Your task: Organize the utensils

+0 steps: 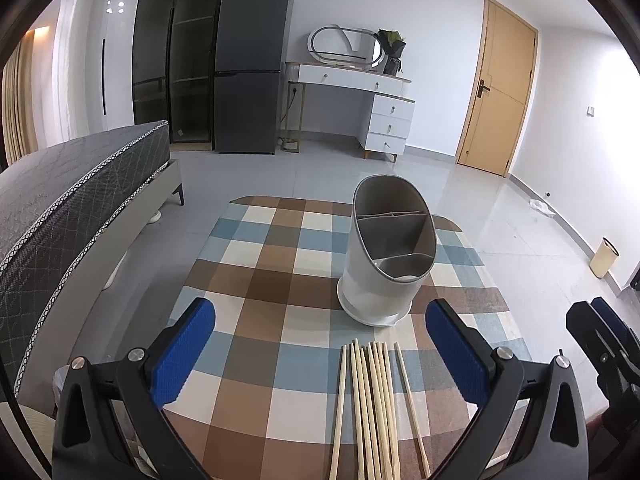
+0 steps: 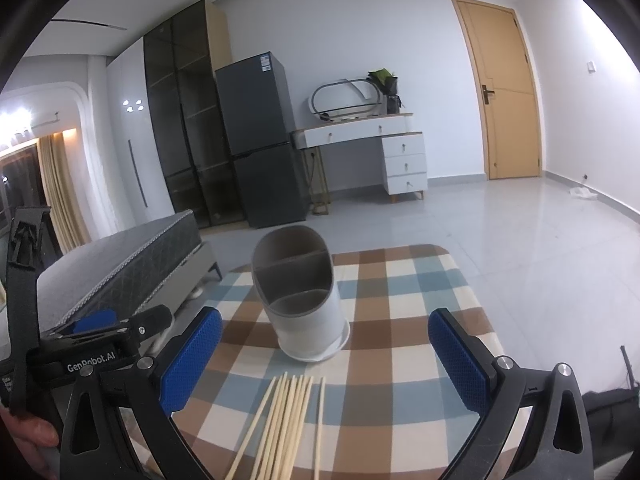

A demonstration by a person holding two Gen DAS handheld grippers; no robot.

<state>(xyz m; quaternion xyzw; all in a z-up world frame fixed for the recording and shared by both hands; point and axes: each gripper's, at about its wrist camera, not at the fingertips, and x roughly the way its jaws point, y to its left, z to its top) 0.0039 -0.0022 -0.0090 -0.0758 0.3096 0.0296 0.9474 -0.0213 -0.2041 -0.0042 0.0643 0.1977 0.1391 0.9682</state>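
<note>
A bundle of pale wooden chopsticks (image 1: pixel 370 408) lies flat at the lower centre of the left wrist view, on the brown, blue and cream checked tablecloth (image 1: pixel 256 264). One stick sits slightly apart on the right of the bundle. Just beyond their tips stands the grey-and-white oval plastic utensil holder (image 1: pixel 386 252), upright, its divided compartments apparently empty.

The left gripper (image 1: pixel 320 348) hangs released, blue pads spread wide either side of the sticks. The right gripper (image 2: pixel 325 354) is likewise spread and holds nothing.

The sticks look light, stiff and smooth; they will likely roll or fan out, so pinching across their middle seems safest. The holder's tall rear rim may catch tips. A grey mattress (image 1: pixel 72 200) sits at the left, clear of the work.
</note>
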